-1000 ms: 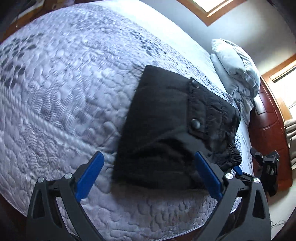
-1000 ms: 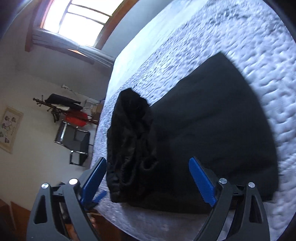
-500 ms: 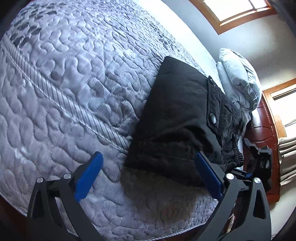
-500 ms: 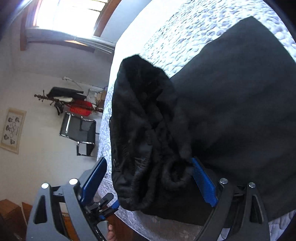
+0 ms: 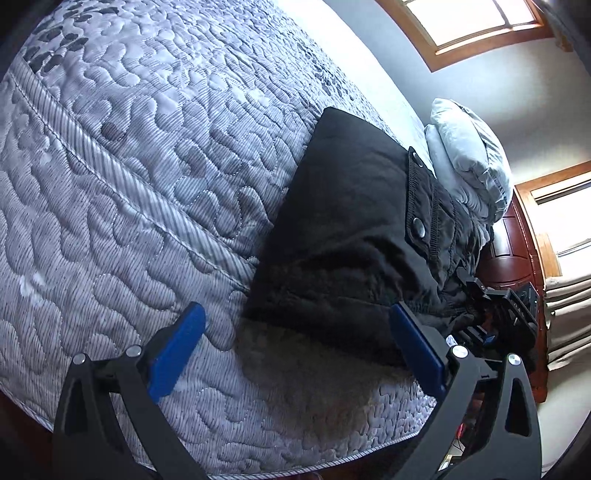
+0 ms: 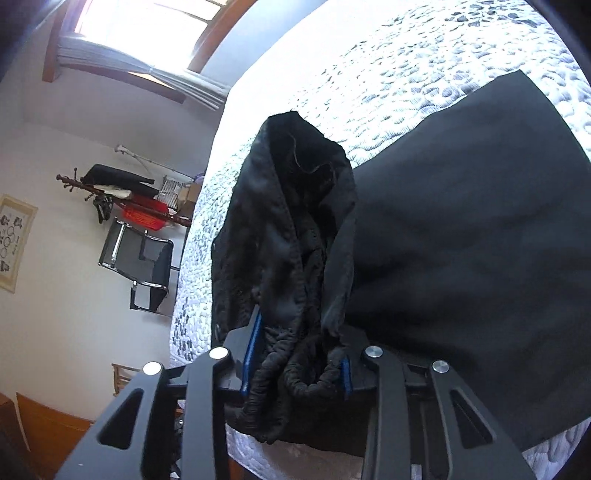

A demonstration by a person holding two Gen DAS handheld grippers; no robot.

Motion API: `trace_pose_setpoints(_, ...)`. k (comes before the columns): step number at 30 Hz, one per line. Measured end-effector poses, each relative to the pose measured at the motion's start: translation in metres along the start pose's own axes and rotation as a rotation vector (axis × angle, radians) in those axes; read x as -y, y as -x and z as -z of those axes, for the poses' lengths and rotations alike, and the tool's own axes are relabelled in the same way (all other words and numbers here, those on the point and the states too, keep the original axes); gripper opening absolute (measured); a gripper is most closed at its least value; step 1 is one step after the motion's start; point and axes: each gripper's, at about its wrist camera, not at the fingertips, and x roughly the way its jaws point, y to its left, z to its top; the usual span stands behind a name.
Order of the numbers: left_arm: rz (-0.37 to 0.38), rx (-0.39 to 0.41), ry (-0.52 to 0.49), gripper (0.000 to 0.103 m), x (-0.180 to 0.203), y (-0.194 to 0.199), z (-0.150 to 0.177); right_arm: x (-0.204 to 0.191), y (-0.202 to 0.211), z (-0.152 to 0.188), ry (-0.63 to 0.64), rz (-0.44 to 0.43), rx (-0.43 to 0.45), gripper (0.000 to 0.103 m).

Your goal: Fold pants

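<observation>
Right gripper [image 6: 295,354] clamped on pants [image 6: 461,240] waistband.
Your left gripper [image 5: 295,347] hangs spread apart; pants lie just ahead on the bed [image 5: 129,166].

You see a quilted grey bedspread [image 5: 140,177] with a pebble pattern and a stitched striped band across it. At its far end lie pale pillows [image 5: 469,162], stacked against a reddish wooden headboard [image 5: 513,251]. A wood-framed window [image 5: 476,26] sits high on the wall. From the right wrist view you see a black chair [image 6: 144,266] with a chrome frame, a red item [image 6: 147,216] behind it, and a framed picture [image 6: 13,243] on the white wall.
</observation>
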Motion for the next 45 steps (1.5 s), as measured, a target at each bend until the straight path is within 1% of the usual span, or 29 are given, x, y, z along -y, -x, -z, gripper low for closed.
trace_pose_setpoints(3, -0.004, 0.0, 0.007, 0.099, -0.003, 0.003, -0.001, -0.002, 0.003, -0.003, 0.005, -0.015, 0.005, 0.031)
trace_pose_setpoints(8, -0.012, 0.006, 0.007, 0.099, -0.001, 0.008, -0.002, -0.01, 0.017, -0.008, 0.022, -0.108, 0.022, 0.026)
trace_pose_setpoints(12, -0.016, 0.004, -0.006, 0.099, 0.005, 0.012, -0.004, -0.02, 0.026, -0.01, 0.03, -0.17, 0.037, 0.026)
trace_pose_setpoints(19, 0.001, -0.005, -0.017, 0.099, 0.008, 0.013, -0.004, -0.037, 0.042, -0.017, 0.04, -0.245, 0.067, 0.025)
trace_pose_setpoints(23, -0.017, -0.022, -0.02, 0.099, 0.011, 0.012, -0.005, -0.037, 0.057, -0.021, 0.033, -0.305, 0.098, 0.025)
trace_pose_setpoints(25, -0.03, -0.018, -0.035, 0.099, 0.017, 0.013, -0.008, -0.033, 0.065, -0.024, 0.021, -0.332, 0.115, 0.025)
trace_pose_setpoints(29, -0.041, -0.014, -0.064, 0.099, 0.031, 0.012, -0.01, -0.016, 0.082, -0.031, -0.009, -0.354, 0.135, 0.025)
trace_pose_setpoints(32, -0.043, -0.027, -0.084, 0.099, 0.043, 0.007, -0.011, -0.002, 0.097, -0.031, -0.027, -0.361, 0.161, 0.025)
trace_pose_setpoints(37, -0.057, -0.048, -0.148, 0.099, 0.065, -0.001, -0.009, 0.012, 0.119, -0.037, -0.051, -0.372, 0.209, 0.025)
trace_pose_setpoints(39, -0.059, -0.054, -0.167, 0.099, 0.071, -0.003, -0.007, 0.022, 0.13, -0.04, -0.06, -0.367, 0.231, 0.025)
trace_pose_setpoints(45, -0.071, -0.074, -0.197, 0.099, 0.084, -0.012, -0.001, 0.04, 0.145, -0.042, -0.084, -0.347, 0.251, 0.025)
